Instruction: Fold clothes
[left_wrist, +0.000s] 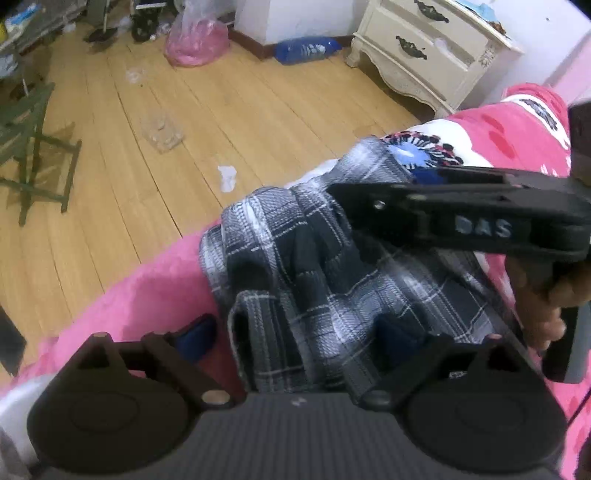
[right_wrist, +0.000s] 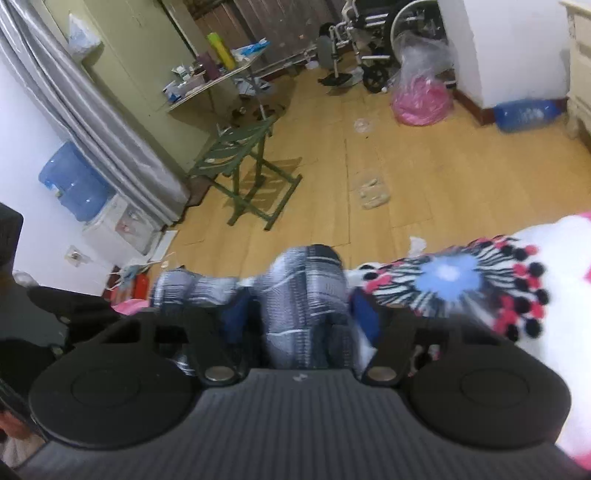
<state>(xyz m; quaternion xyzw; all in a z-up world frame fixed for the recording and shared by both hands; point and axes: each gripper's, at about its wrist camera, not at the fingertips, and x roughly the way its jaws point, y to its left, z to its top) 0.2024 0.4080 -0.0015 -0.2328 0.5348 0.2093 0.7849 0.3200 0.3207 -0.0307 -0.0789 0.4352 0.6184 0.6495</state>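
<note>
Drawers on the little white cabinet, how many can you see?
2. The upper drawer sits at the top of the white cabinet beside the bed, and the lower drawer is right under it. More may be hidden beyond the picture's edge.

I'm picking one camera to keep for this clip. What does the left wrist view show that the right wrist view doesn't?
Only the left wrist view: the right gripper seen from outside, reaching across the plaid shirt, and the nightstand's drawers. Only the right wrist view: a wheelchair, a cluttered table, a water jug. Both: the shirt bunched on the pink blanket, the green stool, the pink bag and the wooden floor.
</note>
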